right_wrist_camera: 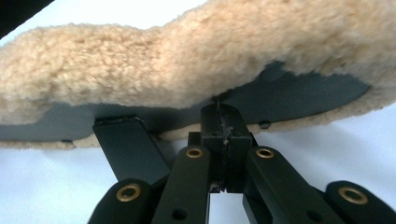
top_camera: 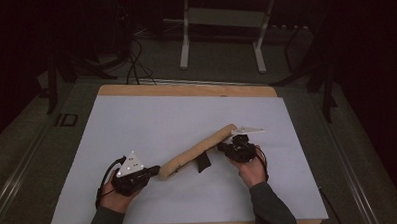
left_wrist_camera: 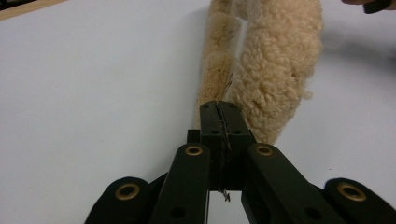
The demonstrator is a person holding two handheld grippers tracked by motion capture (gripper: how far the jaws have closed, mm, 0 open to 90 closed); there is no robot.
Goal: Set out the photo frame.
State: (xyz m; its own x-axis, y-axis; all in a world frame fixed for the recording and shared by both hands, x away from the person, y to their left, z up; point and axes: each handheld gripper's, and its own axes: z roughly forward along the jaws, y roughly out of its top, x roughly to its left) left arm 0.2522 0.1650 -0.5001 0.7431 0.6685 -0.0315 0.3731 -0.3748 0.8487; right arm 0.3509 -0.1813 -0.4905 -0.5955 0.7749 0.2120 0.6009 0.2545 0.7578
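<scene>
on the white table top (top_camera: pixel 186 117), seen from the high view, left to right: left hand (top_camera: pixel 114 195) came in from the bottom edge holding the left gripper (top_camera: pixel 153 171), grey three-cornered plate on top, cable looping off to its left. jaws pointed right, at the near-left end of the fleece pad (top_camera: pixel 198 151). left gripper view (left_wrist_camera: pixel 218 109): jaws were pressed together, tips pinching the thin edge of the fleece (left_wrist_camera: pixel 275 70), a few fibres caught in the seam between them. clamped on the pad, no gap visible.

pad was a long tan woolly roll, lying diagonally across the middle of the table, low-left end at the left gripper, upper-right end at the right one. in the left gripper view it looked folded lengthwise, two fleece layers with a slit of table showing between them near the top. a short black strap (top_camera: pixel 204 163) hung off its underside about midway, touching the table.

right gripper (top_camera: pixel 232 141) sat at the pad's upper-right end, right hand (top_camera: pixel 251 170) behind it, dark sleeve to the bottom edge. right gripper view (right_wrist_camera: pixel 219 109): jaws together, tips up against the pad's dark grey backing (right_wrist_camera: pixel 303 93) where it met the fleece (right_wrist_camera: pixel 187 60); they appeared to nip that edge. the black strap (right_wrist_camera: pixel 128 149) ran down just left of the jaws.

wooden table edge (top_camera: pixel 185 88) showed beyond the white sheet; grey floor and a white frame stand (top_camera: pixel 221 36) farther back, the rest too dark to read.
</scene>
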